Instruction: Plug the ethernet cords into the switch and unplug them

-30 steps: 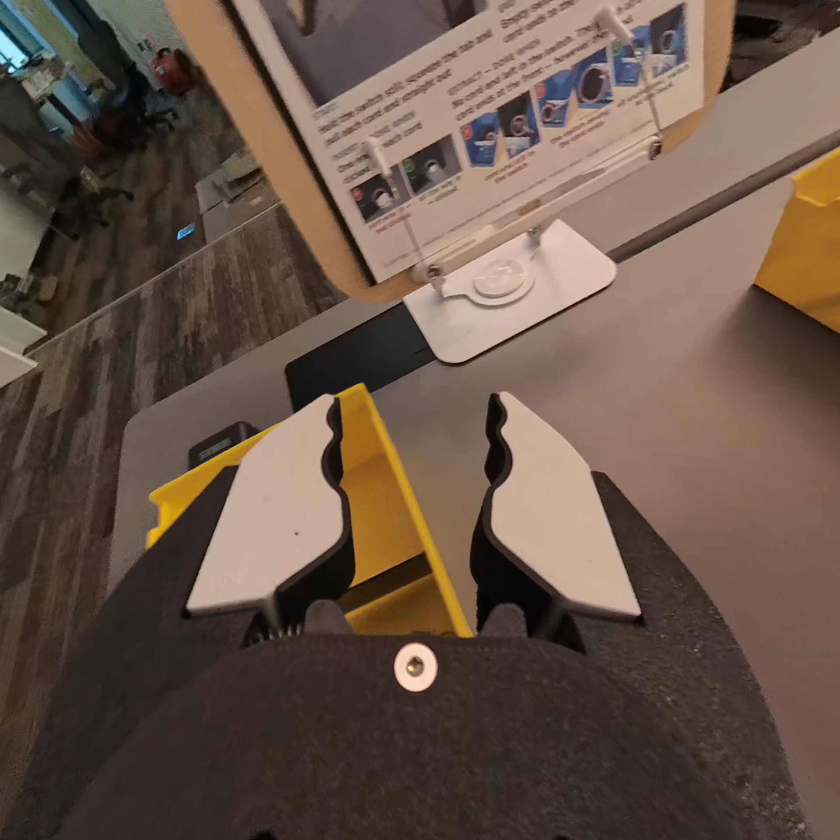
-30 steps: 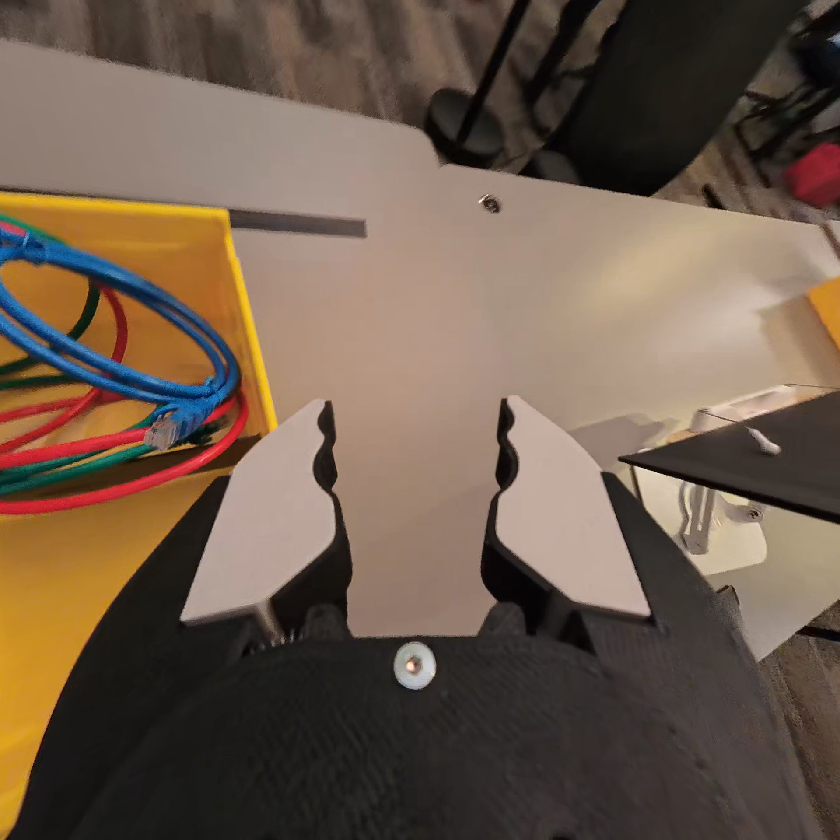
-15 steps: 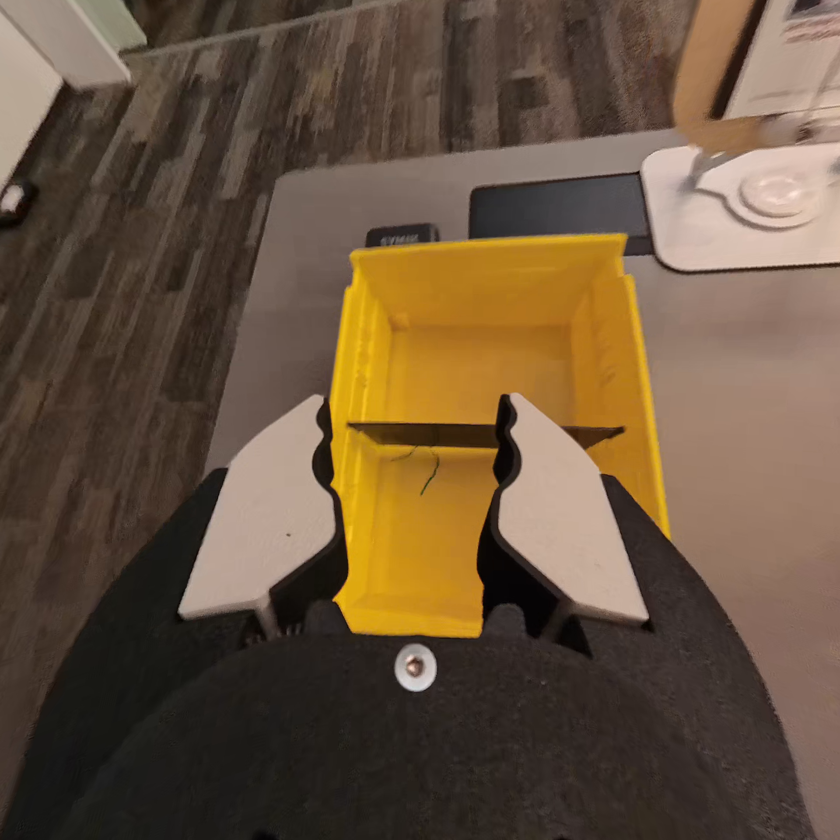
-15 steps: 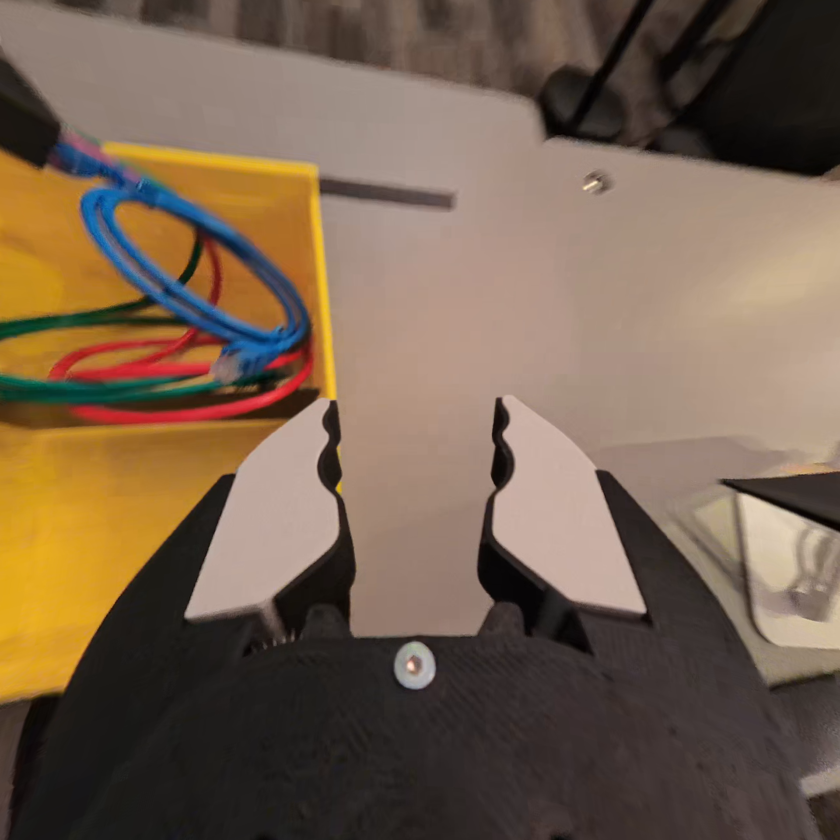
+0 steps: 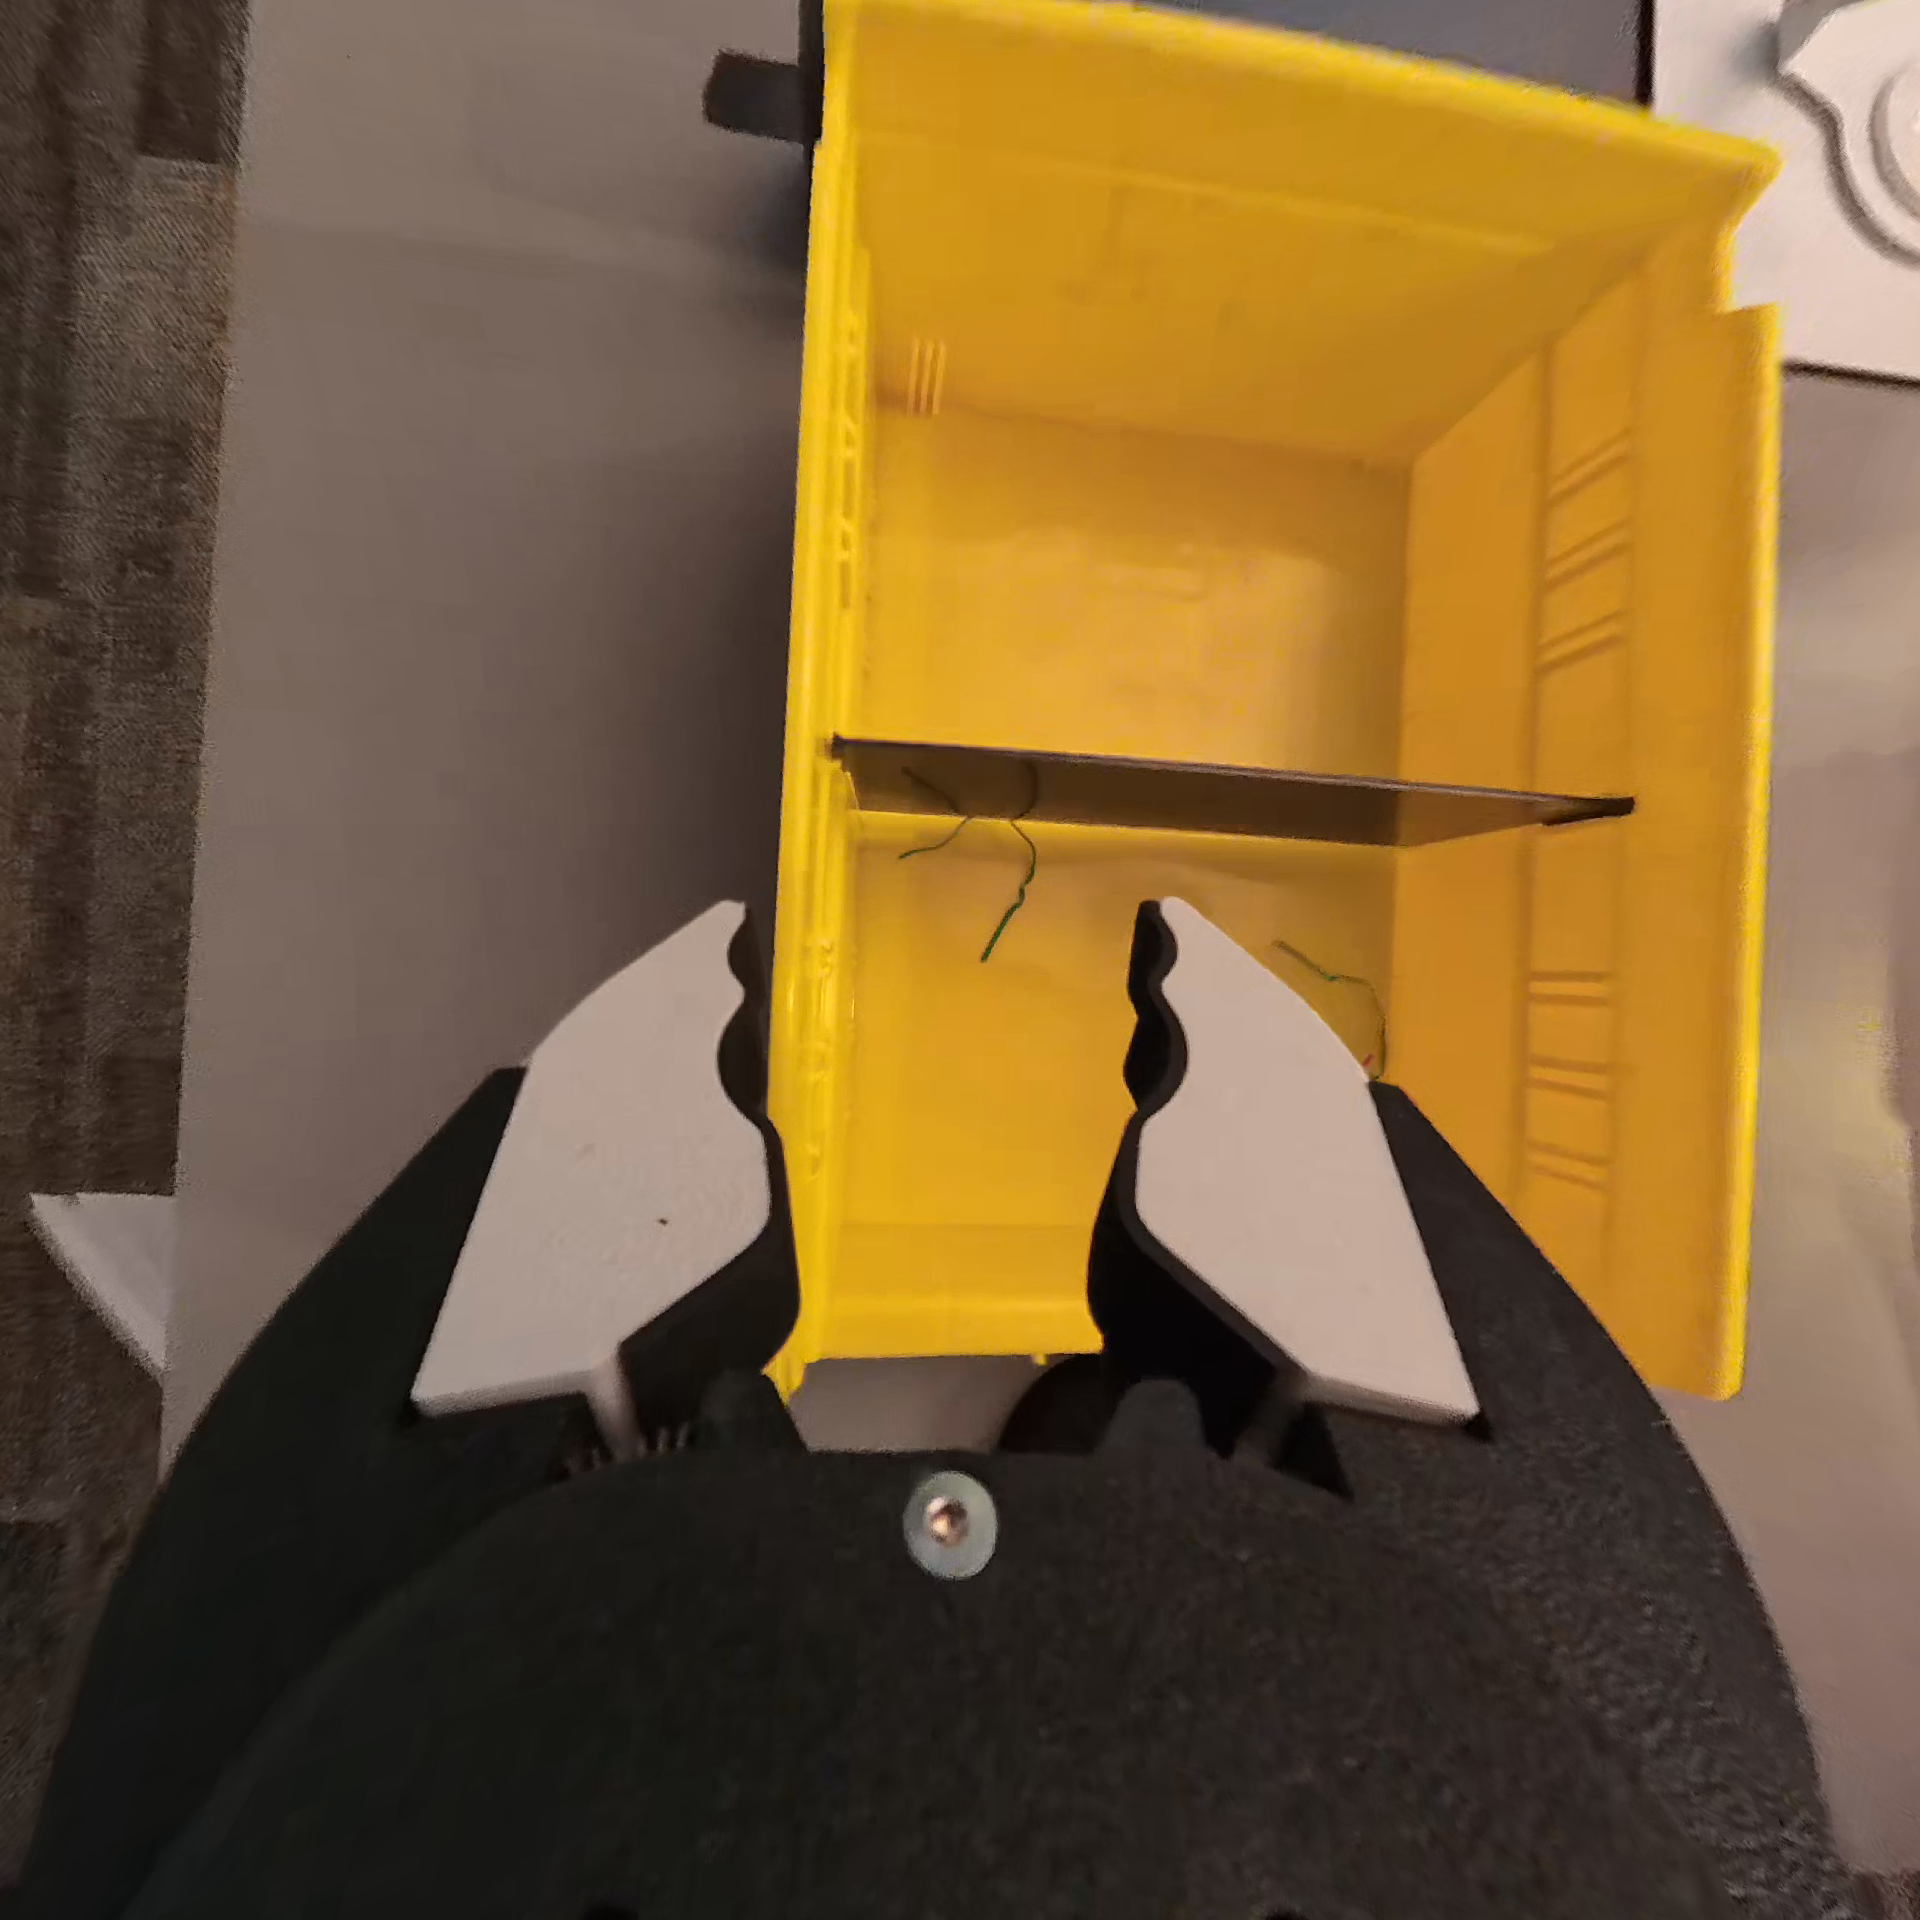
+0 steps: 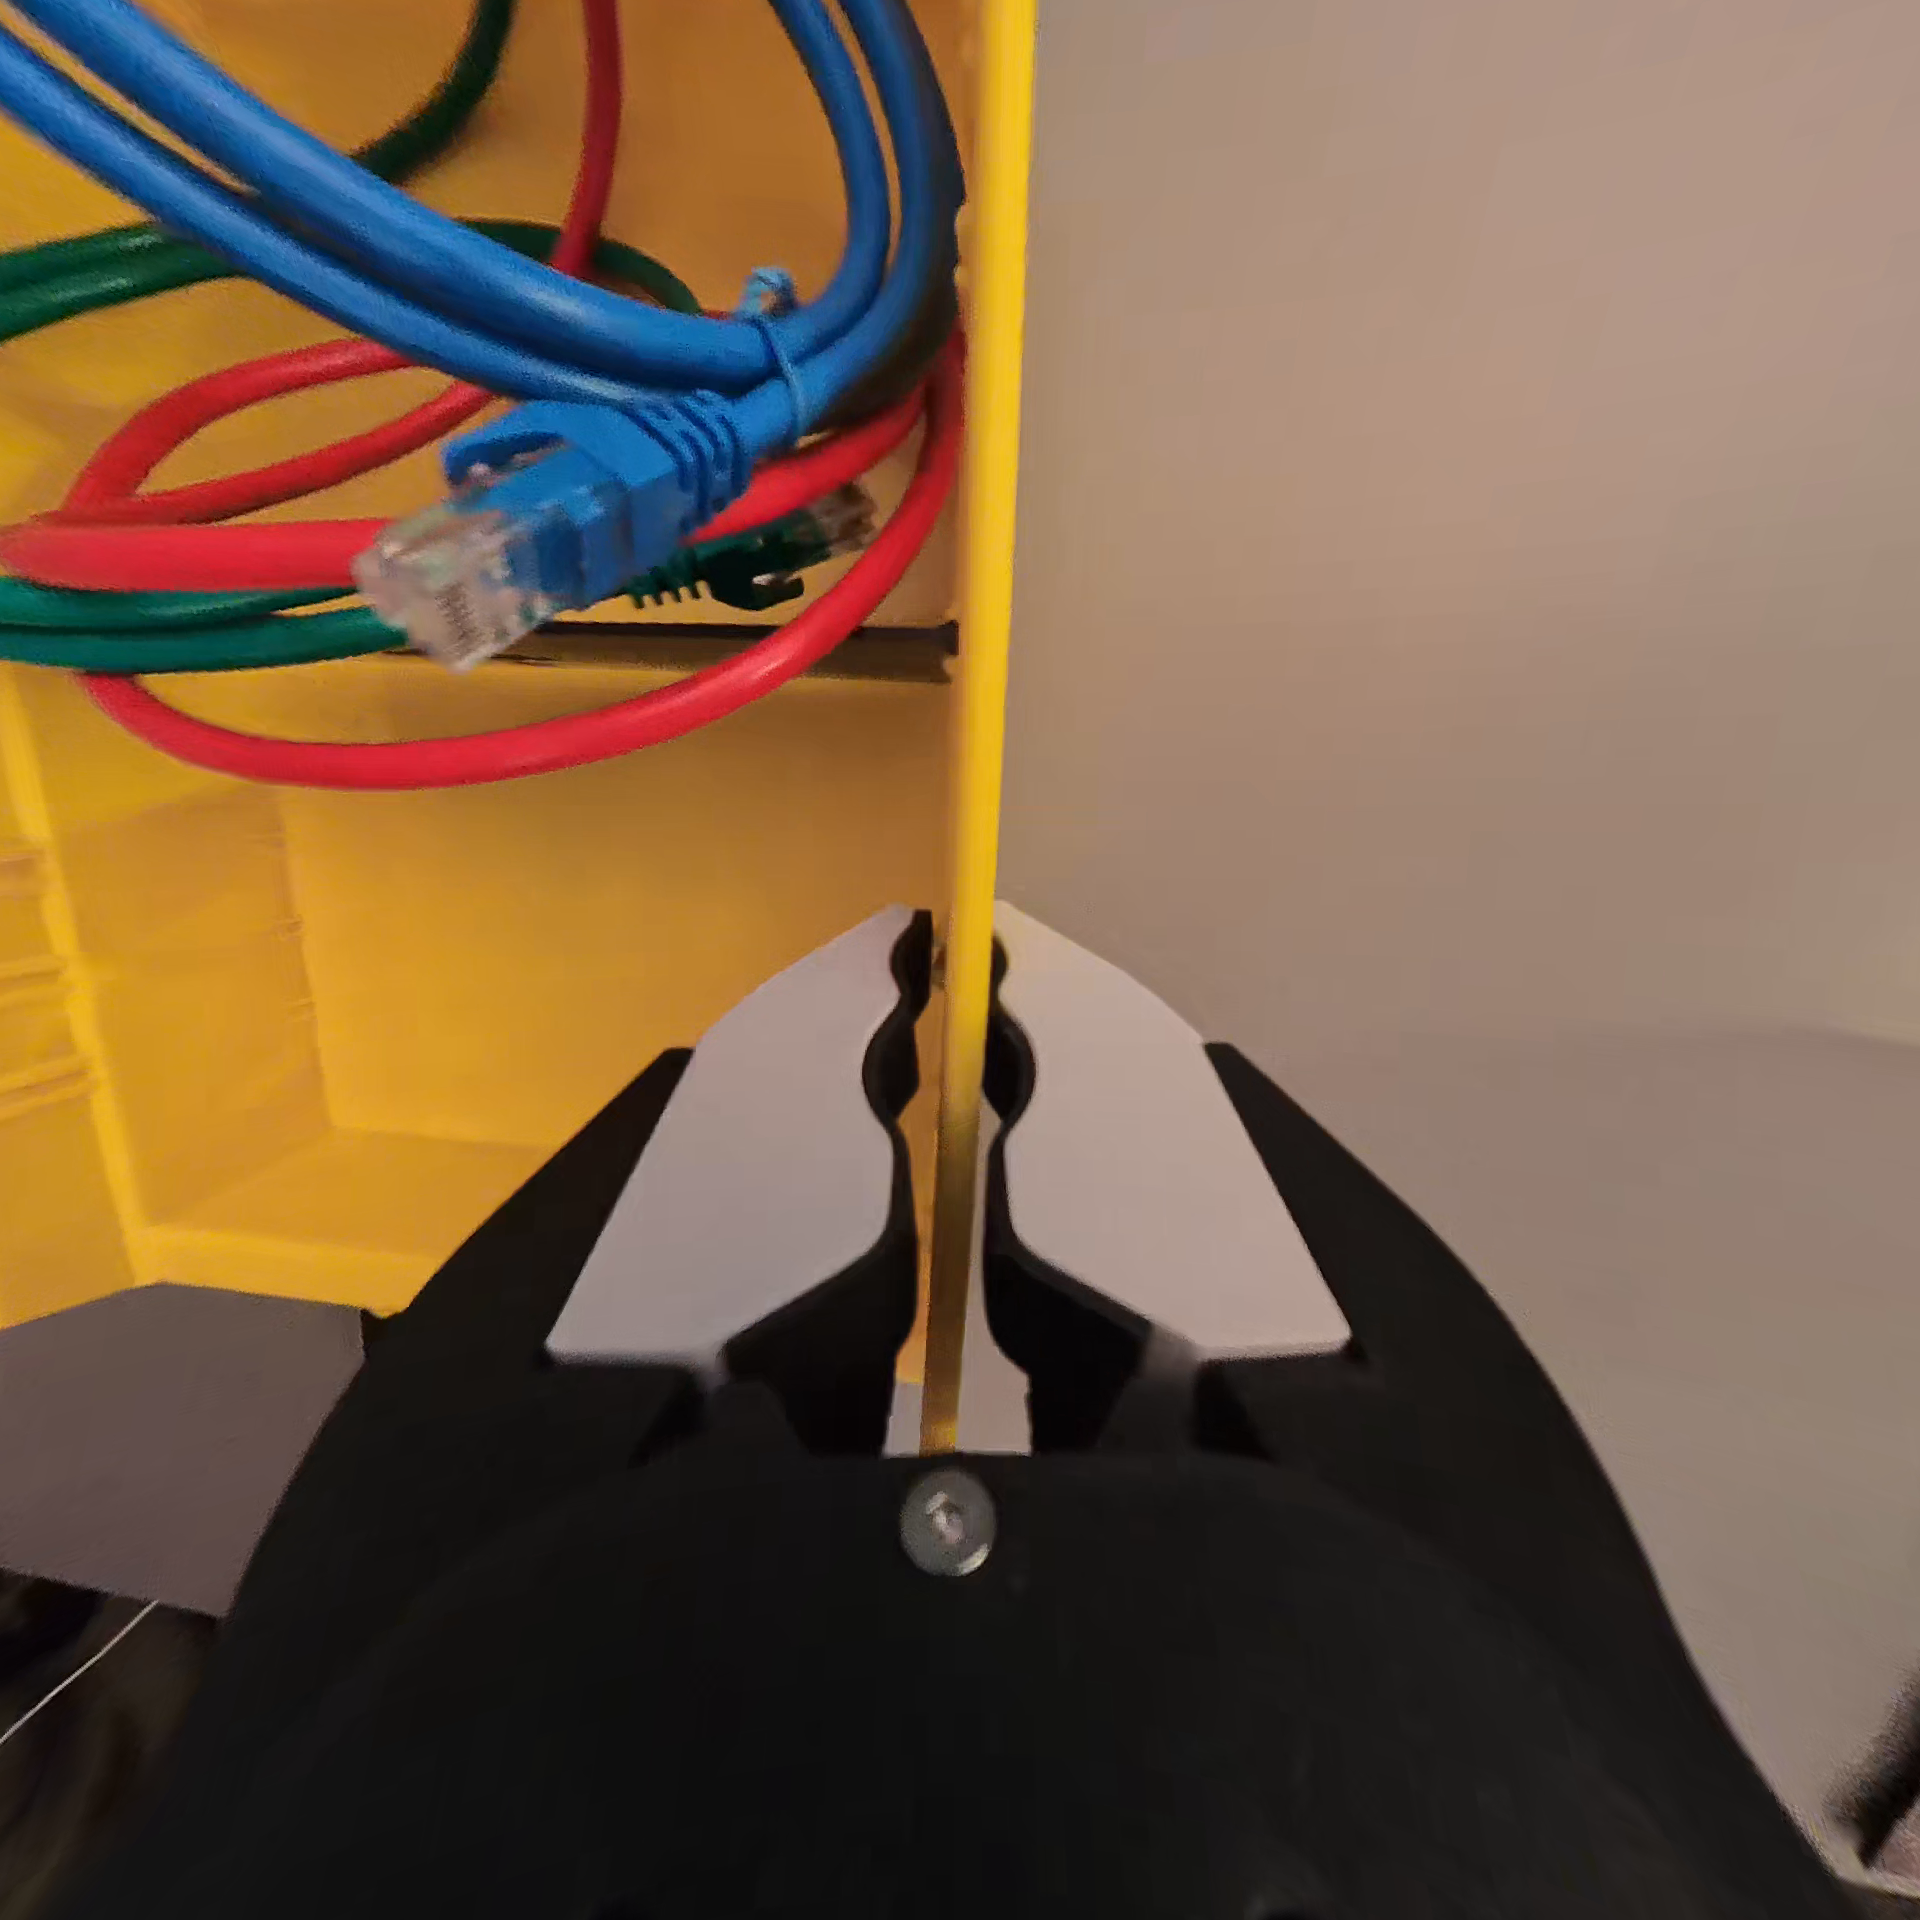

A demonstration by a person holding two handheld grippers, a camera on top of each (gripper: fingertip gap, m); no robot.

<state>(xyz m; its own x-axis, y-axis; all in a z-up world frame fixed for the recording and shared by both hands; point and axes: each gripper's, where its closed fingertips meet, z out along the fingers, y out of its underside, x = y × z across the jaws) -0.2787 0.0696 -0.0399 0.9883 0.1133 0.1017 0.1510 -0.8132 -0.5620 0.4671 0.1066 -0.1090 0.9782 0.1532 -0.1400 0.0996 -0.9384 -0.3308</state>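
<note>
In the left wrist view my left gripper (image 5: pixel 940 914) is open and straddles the left wall of an empty yellow bin (image 5: pixel 1143 260): one finger outside, one inside, neither pressing. A dark divider (image 5: pixel 1226 795) crosses the bin, and thin green wire scraps (image 5: pixel 1013 894) lie on its floor. In the right wrist view my right gripper (image 6: pixel 961 920) is shut on the right wall of a second yellow bin (image 6: pixel 992 520). That bin holds a coiled blue ethernet cord (image 6: pixel 582 312) with its clear plug (image 6: pixel 457 582), a red cord (image 6: pixel 520 753) and a green cord (image 6: pixel 156 634). No switch is in view.
Both bins stand on a grey table (image 5: pixel 499 520), which also shows in the right wrist view (image 6: pixel 1455 623). A white stand base (image 5: pixel 1849 156) is at the far right and a black device (image 5: pixel 753 88) lies behind the empty bin. Carpeted floor (image 5: pixel 94 623) lies to the left. Across from one pair of fingers to the other is roughly 75 centimeters.
My left gripper swung from the instruction stand down over the empty bin and stayed open. My right gripper moved left to the cable bin and closed on its right wall.
</note>
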